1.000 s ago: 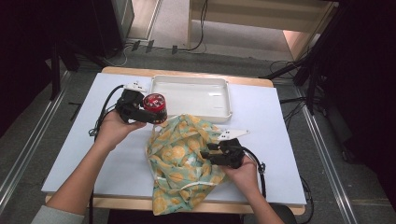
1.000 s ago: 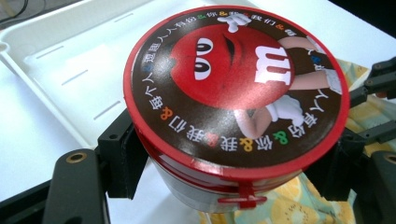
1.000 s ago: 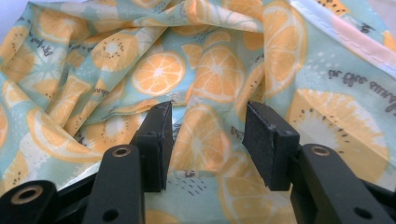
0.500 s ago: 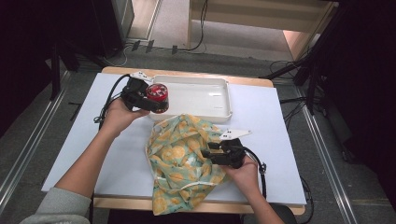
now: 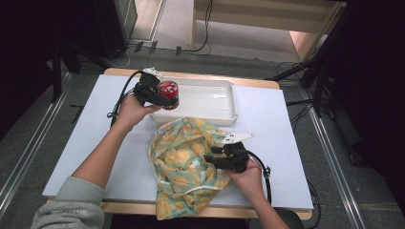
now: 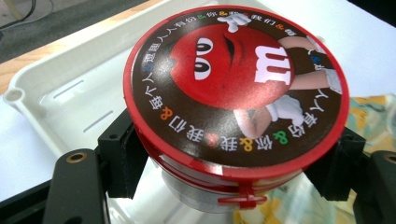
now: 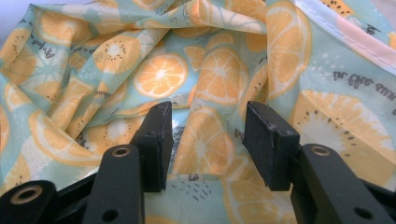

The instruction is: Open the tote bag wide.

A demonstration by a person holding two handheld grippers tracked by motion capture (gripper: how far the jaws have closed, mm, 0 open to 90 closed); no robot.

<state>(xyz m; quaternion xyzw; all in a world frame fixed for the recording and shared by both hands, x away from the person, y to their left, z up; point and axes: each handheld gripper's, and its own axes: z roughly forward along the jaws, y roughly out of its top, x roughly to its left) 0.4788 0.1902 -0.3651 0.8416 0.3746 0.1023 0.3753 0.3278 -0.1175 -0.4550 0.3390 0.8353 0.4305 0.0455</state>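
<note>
The white tray [image 5: 217,98] takes up the far middle of the table [image 5: 282,124], and its raised rim stands in the way of any low pass across it; its floor is bare, so there is room inside. At its near left corner the left gripper [image 5: 155,94] holds a red-lidded tin [image 5: 167,90], blocking entry there. The crumpled fruit-print bag [image 5: 186,162] spreads over the near middle, touching the tray's near rim, with the right gripper [image 5: 217,157] resting on its right part. Wide bare table lies left of the bag and right of the tray, open for passing.
</note>
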